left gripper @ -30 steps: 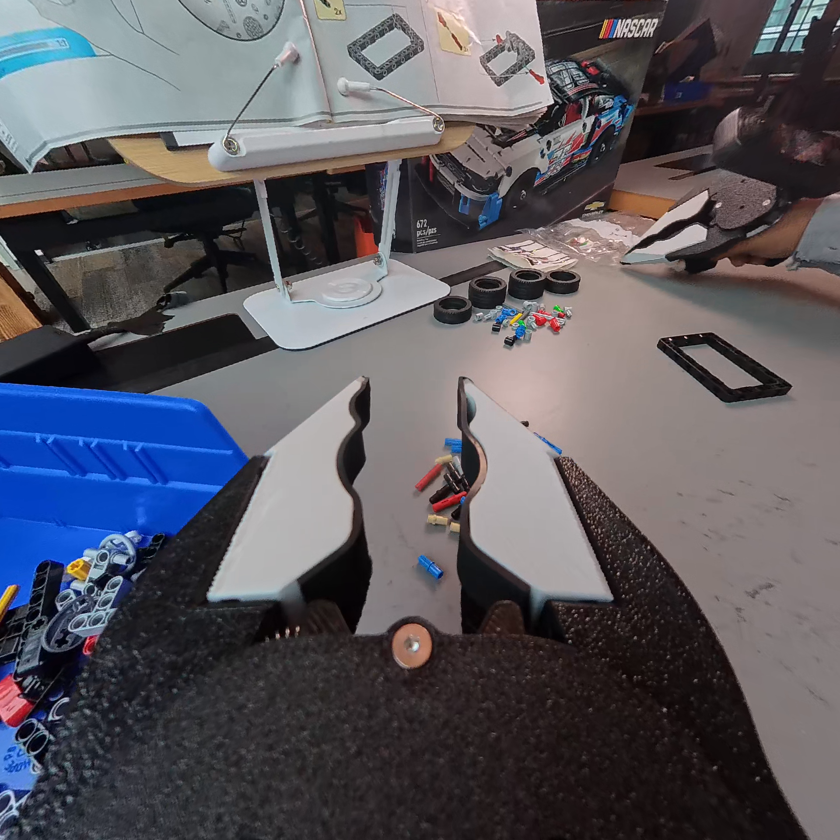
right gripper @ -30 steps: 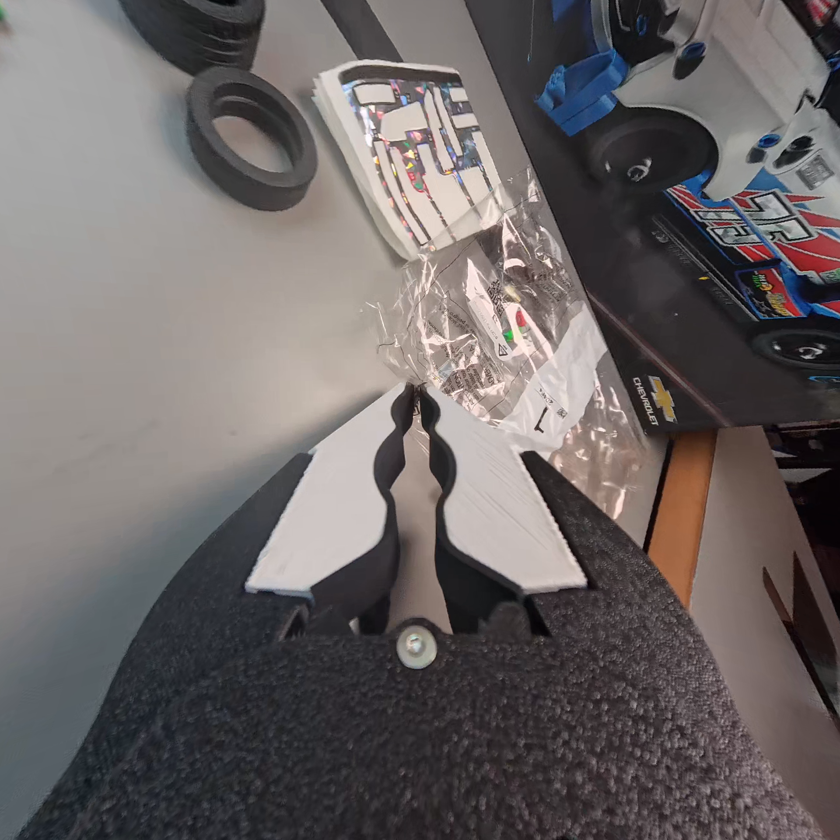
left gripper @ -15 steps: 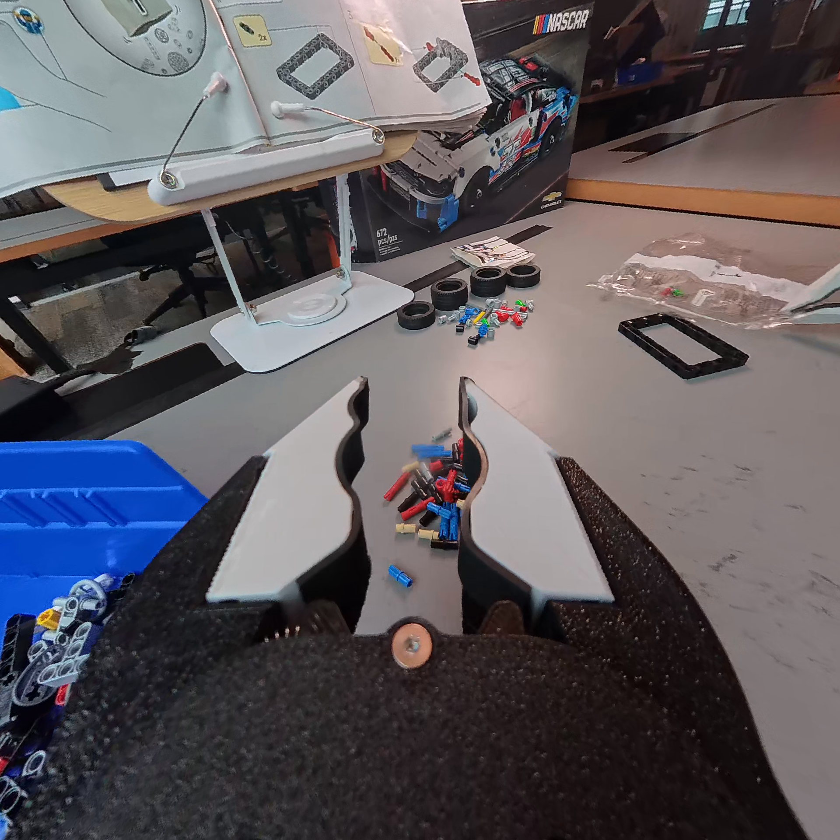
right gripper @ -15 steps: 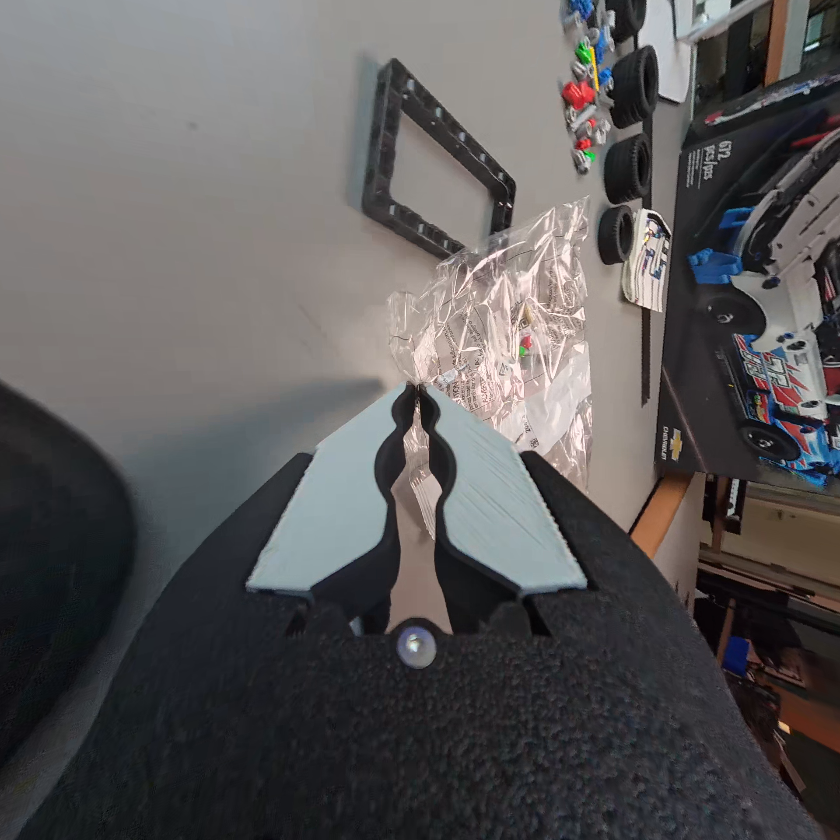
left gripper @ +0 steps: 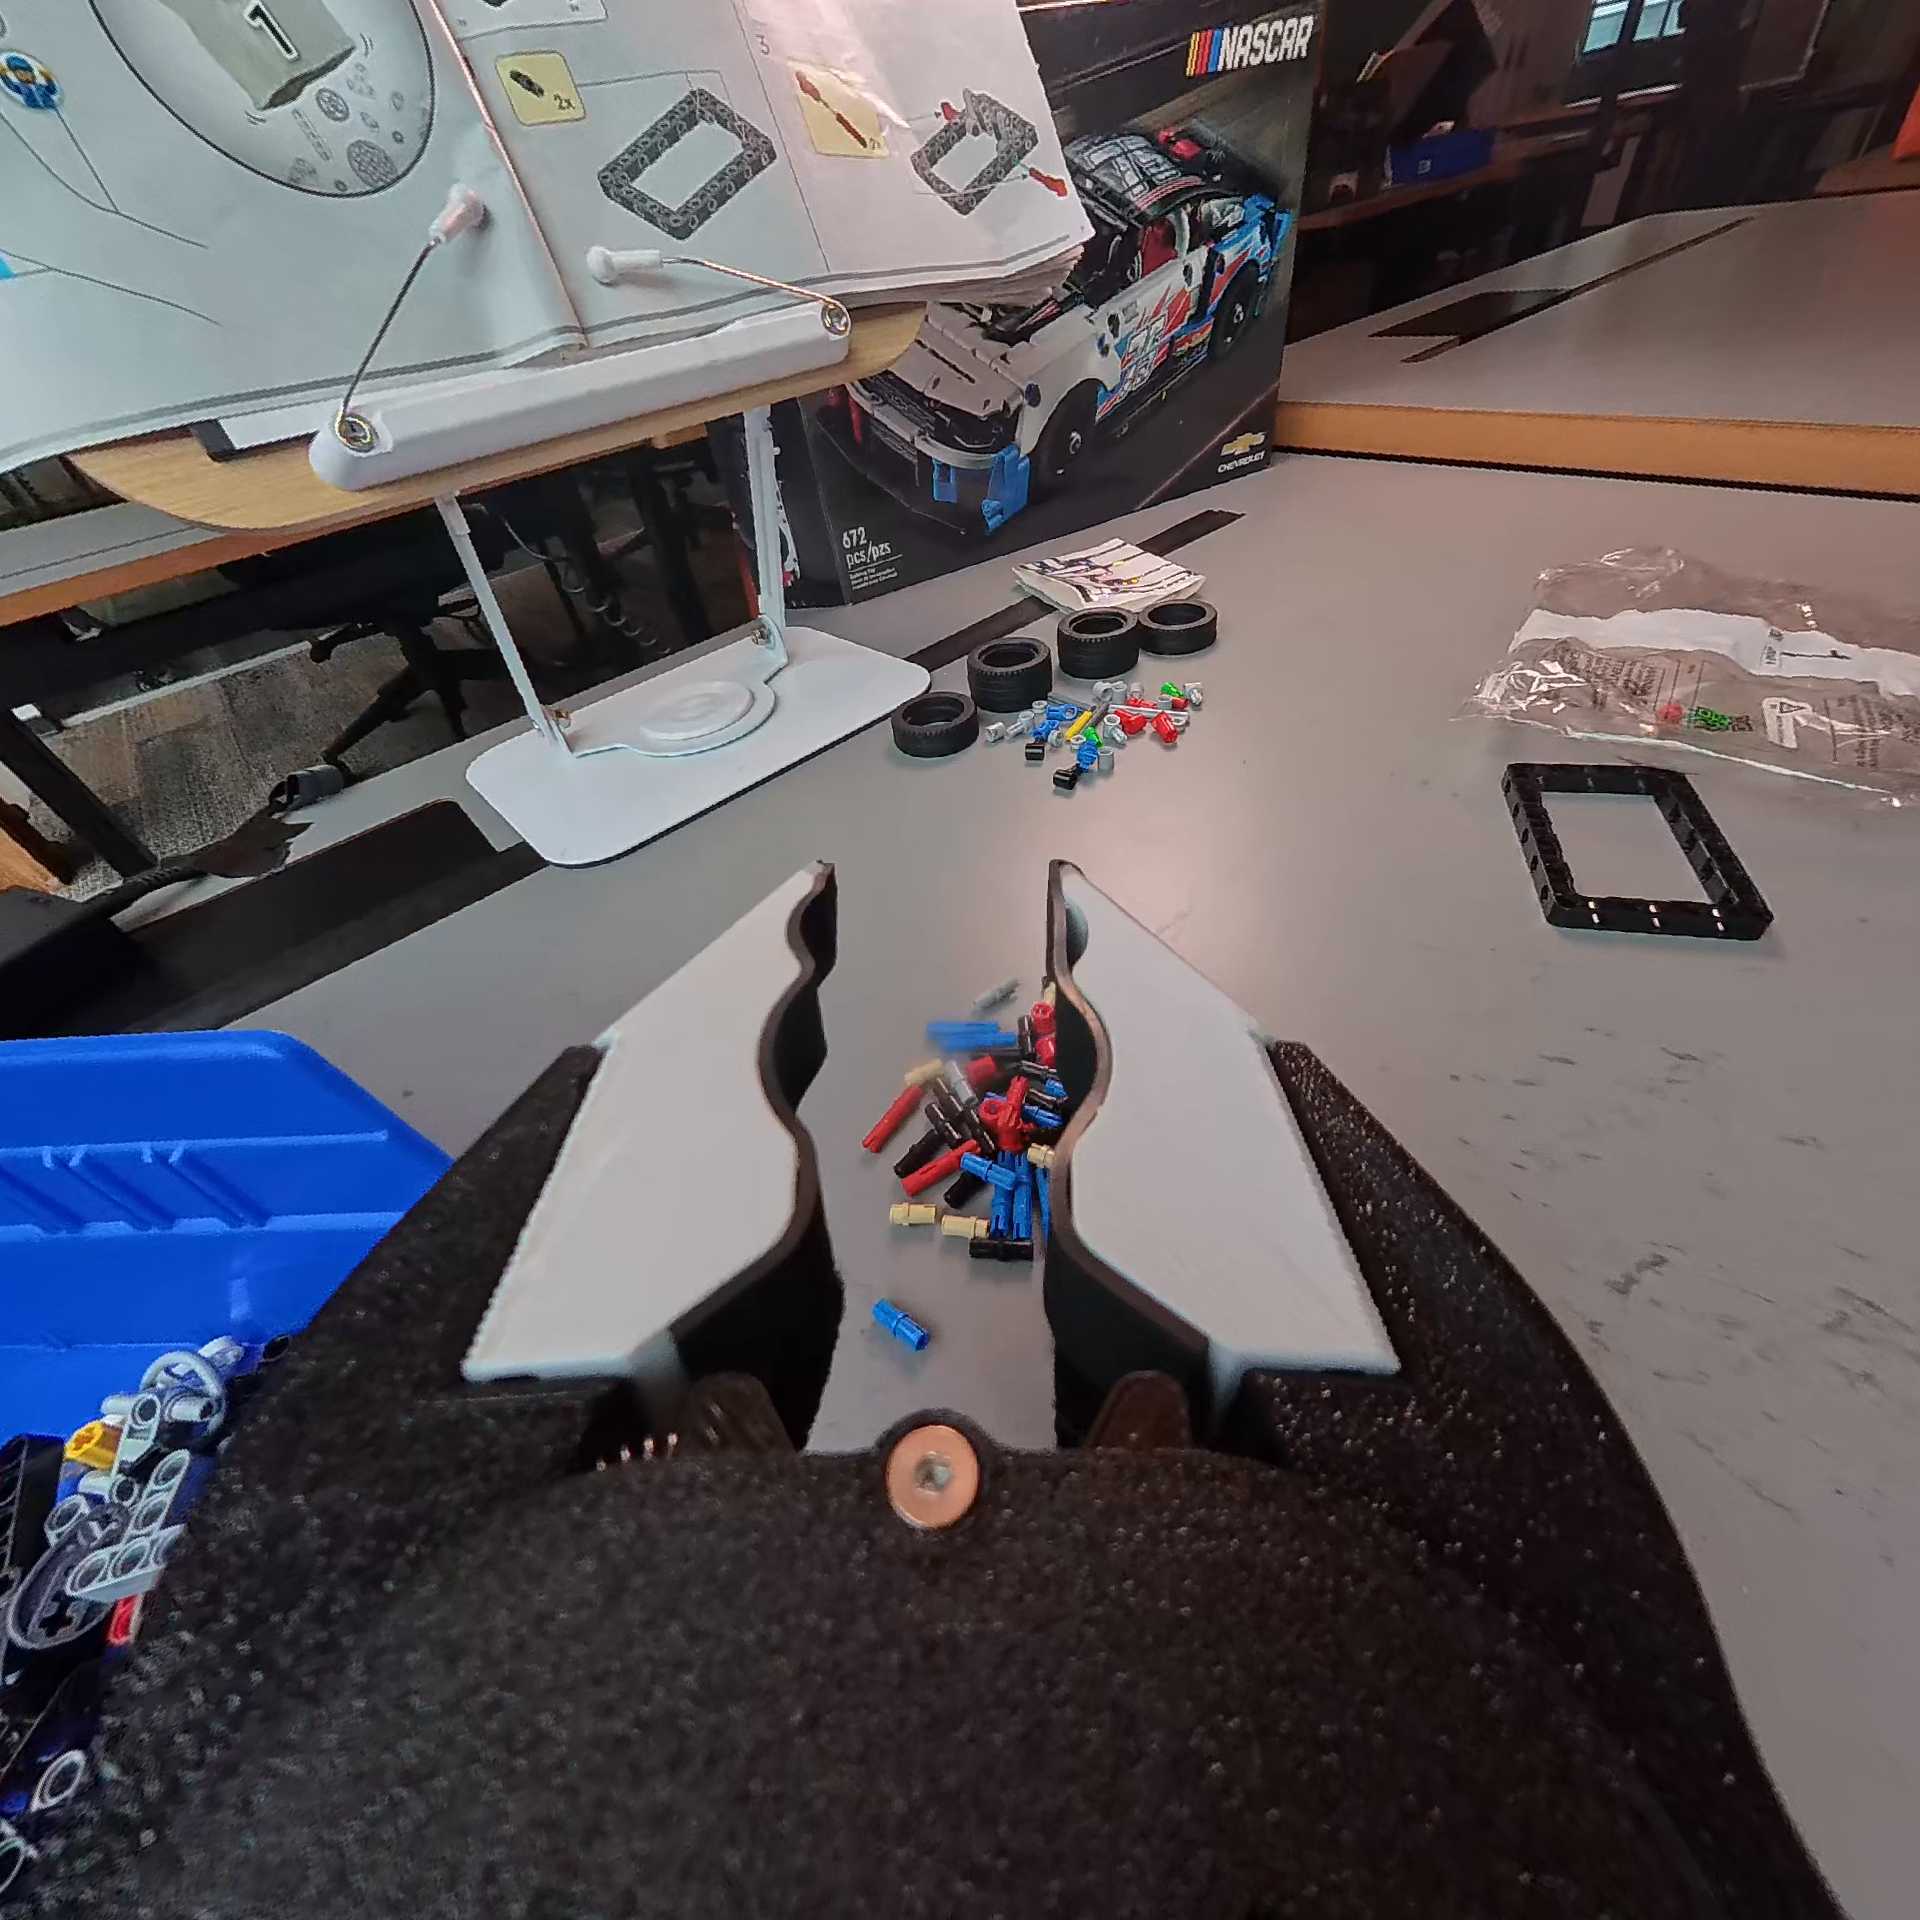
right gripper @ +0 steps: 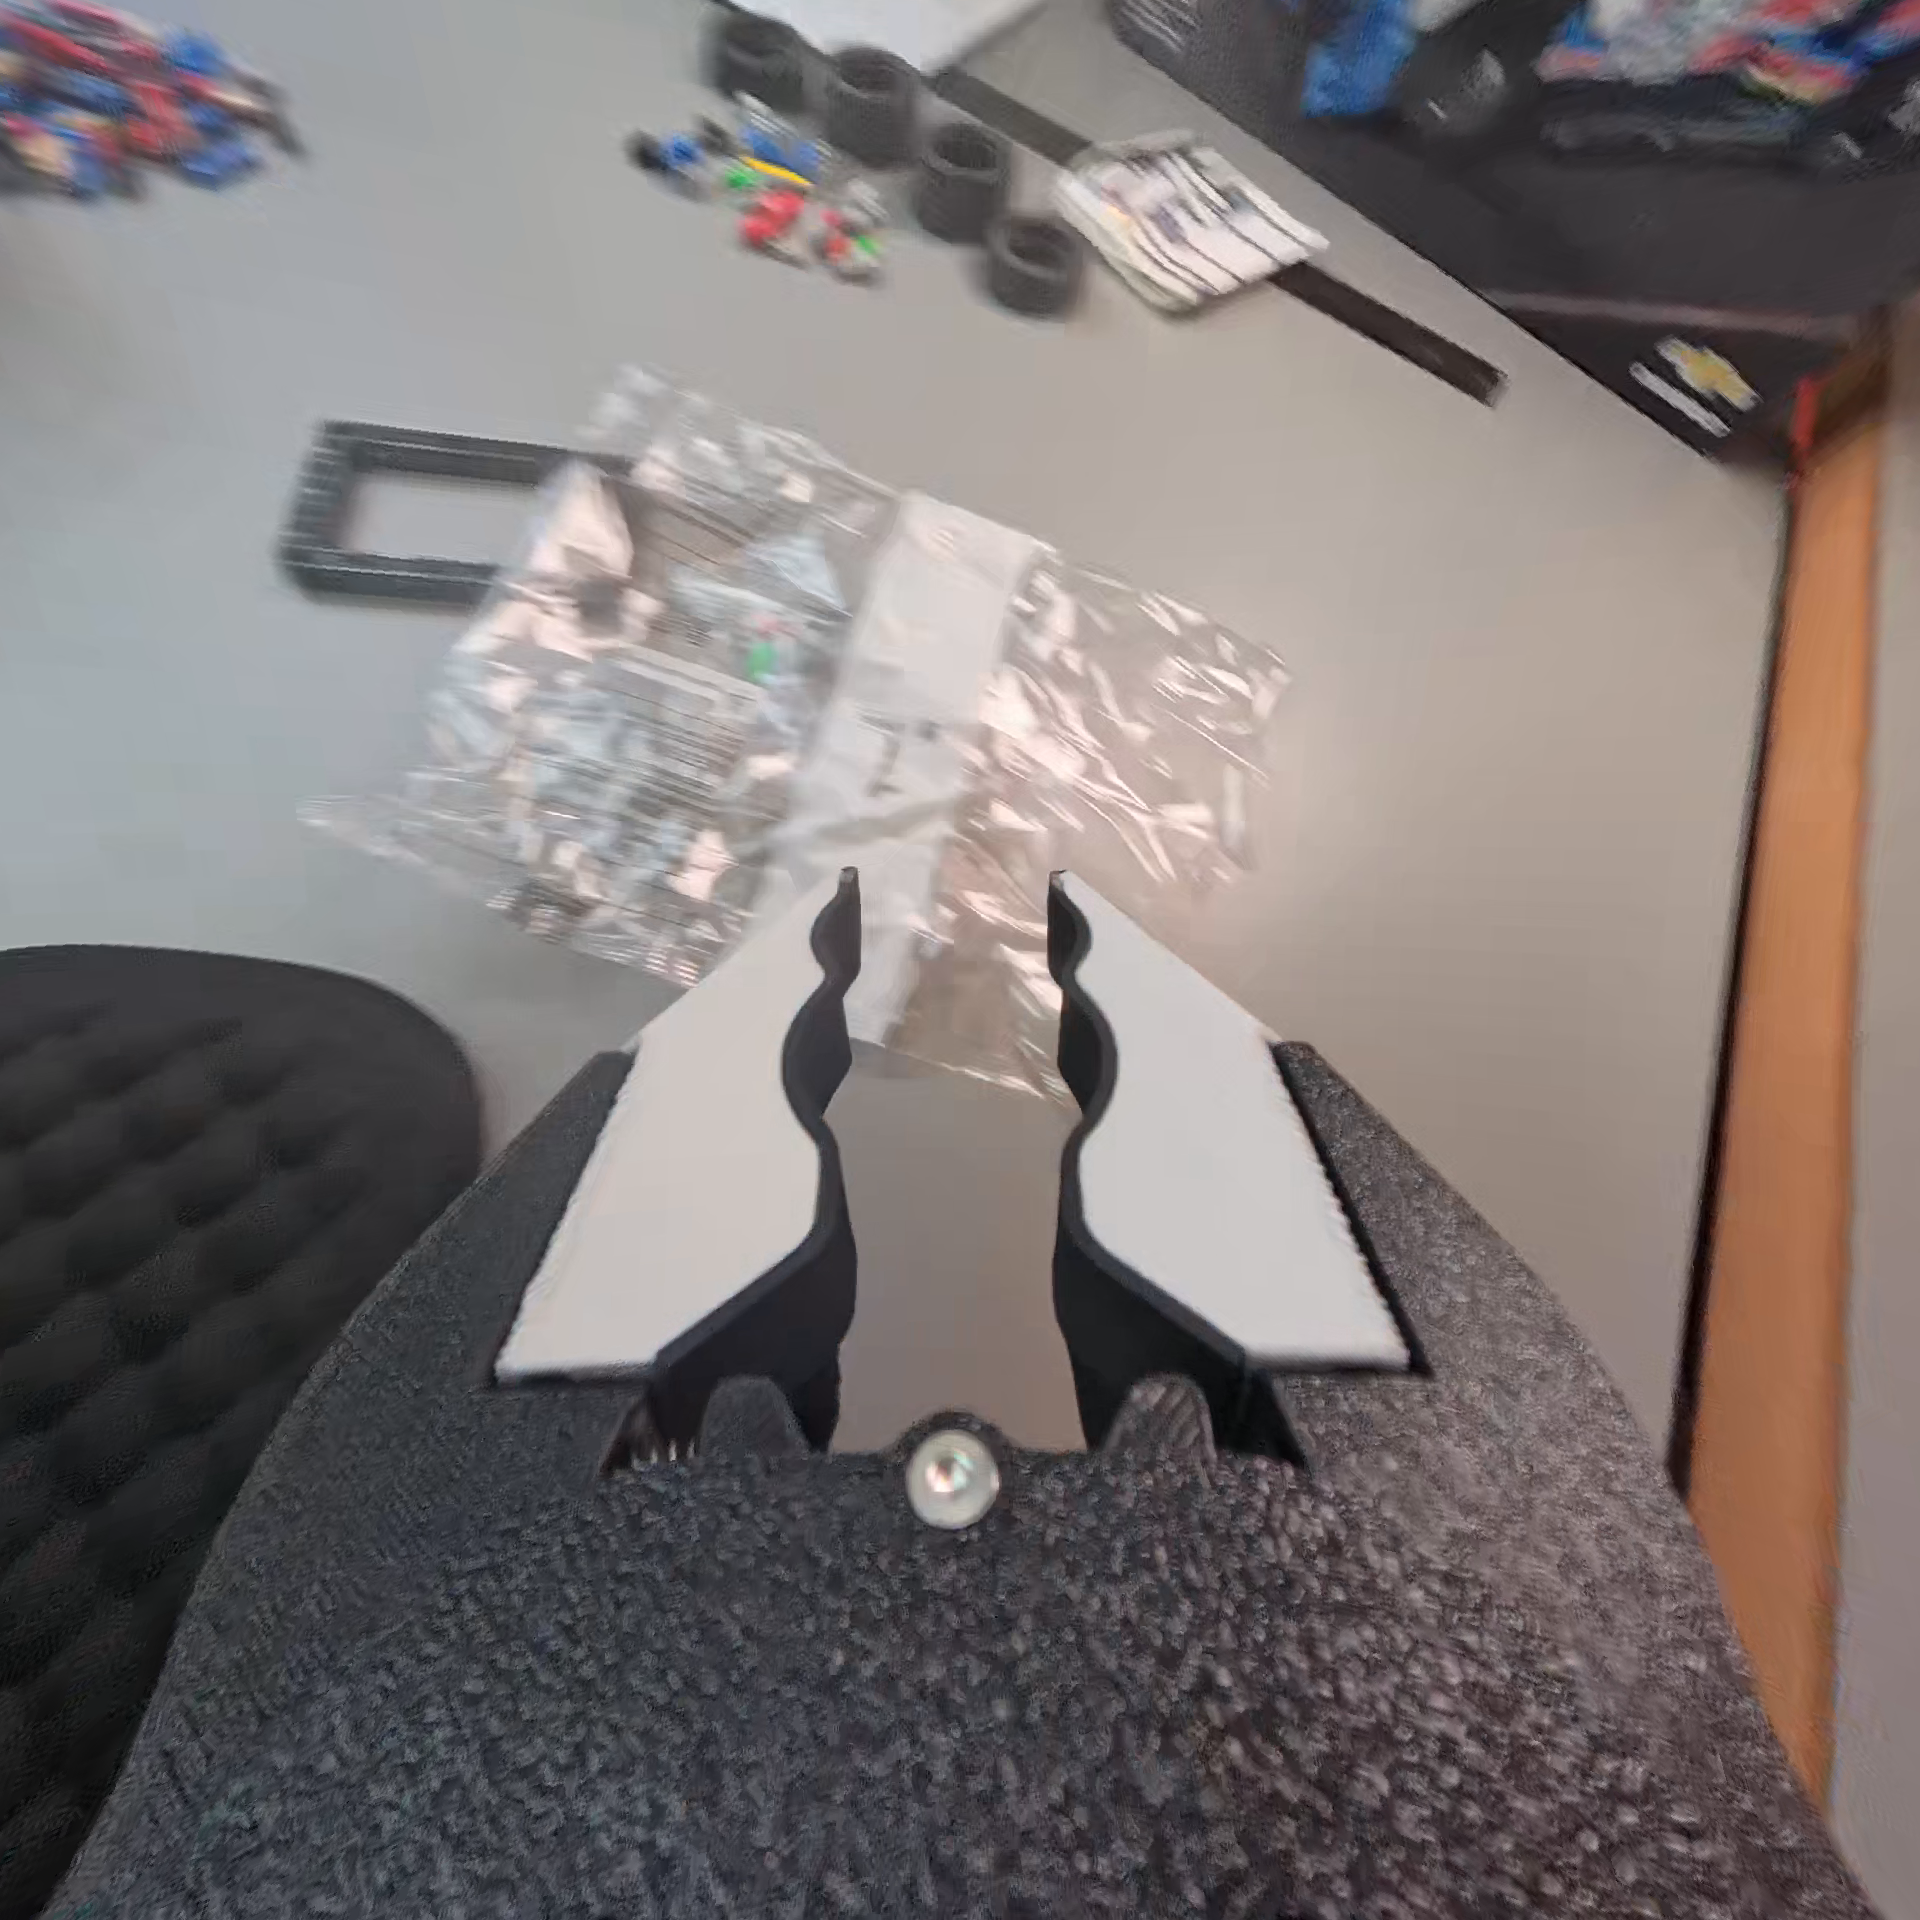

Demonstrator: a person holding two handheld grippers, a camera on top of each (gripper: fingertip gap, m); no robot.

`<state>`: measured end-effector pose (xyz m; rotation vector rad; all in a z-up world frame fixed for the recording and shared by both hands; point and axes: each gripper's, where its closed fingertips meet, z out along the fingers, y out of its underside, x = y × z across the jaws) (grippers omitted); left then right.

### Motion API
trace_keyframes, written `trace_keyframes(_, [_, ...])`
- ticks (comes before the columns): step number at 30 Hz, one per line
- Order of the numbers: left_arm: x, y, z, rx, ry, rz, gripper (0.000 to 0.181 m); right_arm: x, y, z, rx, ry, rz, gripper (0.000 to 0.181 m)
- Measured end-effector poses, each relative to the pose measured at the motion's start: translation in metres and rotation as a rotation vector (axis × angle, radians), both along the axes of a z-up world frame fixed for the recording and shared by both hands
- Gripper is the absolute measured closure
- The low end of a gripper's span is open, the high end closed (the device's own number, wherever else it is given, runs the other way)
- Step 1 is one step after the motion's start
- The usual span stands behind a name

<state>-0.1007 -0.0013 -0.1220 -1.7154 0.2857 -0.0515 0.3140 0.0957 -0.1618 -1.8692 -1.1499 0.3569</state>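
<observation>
My left gripper [left gripper: 938, 878] is open and empty above a small pile of red, blue and black pins [left gripper: 987, 1117] on the grey table [left gripper: 1455, 1195]. My right gripper [right gripper: 951, 881] is open and empty, just behind a clear plastic bag [right gripper: 790, 686] that lies on the table. The bag also shows in the left wrist view [left gripper: 1704, 675] at the far right. A black rectangular frame [left gripper: 1631, 852] lies next to the bag and shows partly under it in the right wrist view [right gripper: 384, 509].
A blue bin [left gripper: 156, 1195] with several parts stands at the left. A white book stand [left gripper: 665, 717] holds an open instruction booklet [left gripper: 520, 156]. Black tyres [left gripper: 1091, 644], small coloured parts [left gripper: 1101, 722], a sticker sheet [left gripper: 1107, 577] and the car box [left gripper: 1091, 312] are farther back. The left gripper's tips are roughly 45 cm from the right gripper's.
My right gripper dragged the plastic bag from beside the box to the black frame, then opened and let it go. My left gripper shifted so more of the pin pile shows between its fingers.
</observation>
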Motion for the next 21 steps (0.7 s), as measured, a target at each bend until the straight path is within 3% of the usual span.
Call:
trace_keyframes(1, [0.001, 0.0, 0.0, -0.002, -0.006, -0.004, 0.141, 0.019, 0.015, -0.007, -0.026, -0.022, -0.099, 0.145])
trace_keyframes(4, [0.005, 0.0, -0.002, -0.015, -0.014, -0.019, 0.141, 0.051, 0.037, -0.026, -0.176, 0.021, -0.281, 0.138])
trace_keyframes(6, [0.006, 0.0, -0.002, -0.015, -0.015, -0.024, 0.14, 0.055, 0.043, -0.034, -0.24, 0.063, -0.326, 0.132])
trace_keyframes(12, [0.005, 0.001, -0.004, -0.018, -0.042, -0.024, 0.14, 0.032, 0.051, -0.057, -0.329, 0.009, -0.3, 0.122])
trace_keyframes(16, [0.003, 0.001, -0.005, -0.02, -0.031, -0.017, 0.14, 0.022, 0.054, -0.061, -0.297, -0.134, -0.243, 0.155])
trace_keyframes(21, [0.002, 0.0, -0.004, -0.019, -0.037, -0.016, 0.14, 0.016, 0.064, -0.044, -0.201, -0.149, -0.169, 0.177])
